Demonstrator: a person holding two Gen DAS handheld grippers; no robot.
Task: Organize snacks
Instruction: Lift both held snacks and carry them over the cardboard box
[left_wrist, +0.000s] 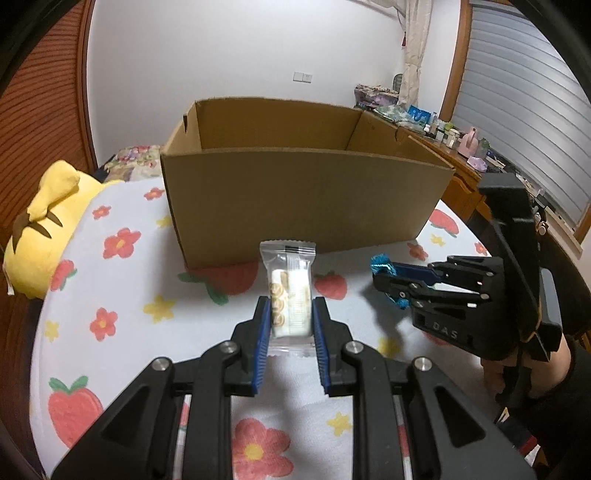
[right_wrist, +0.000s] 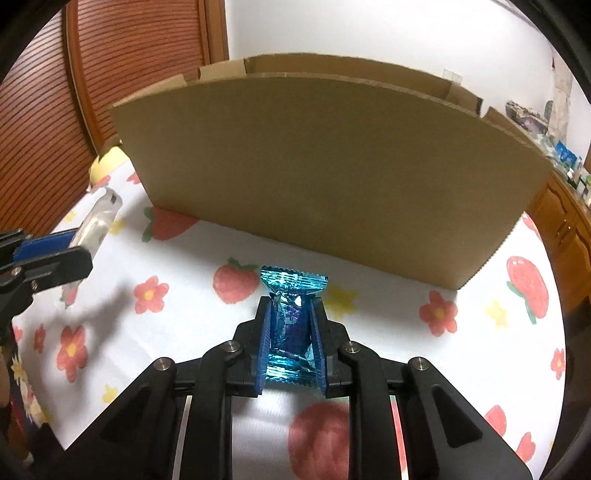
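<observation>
Before the cardboard box (left_wrist: 295, 199), left fingers (left_wrist: 263, 325) clamp a biscuit packet (left_wrist: 290, 291), "DAS"-marked right fingers (right_wrist: 318, 332) a blue wrapper (right_wrist: 291, 317).

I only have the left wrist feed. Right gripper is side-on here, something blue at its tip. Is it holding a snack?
Observer: Yes. The right gripper has its jaws shut on a blue foil snack packet.
Operator: Anything in the cardboard box yet?
Observer: Can't tell; the right wrist view shows only the near wall of the cardboard box.
Operator: Other snacks loose on the tablecloth?
Observer: None visible in front of the box on the floral tablecloth.
</observation>
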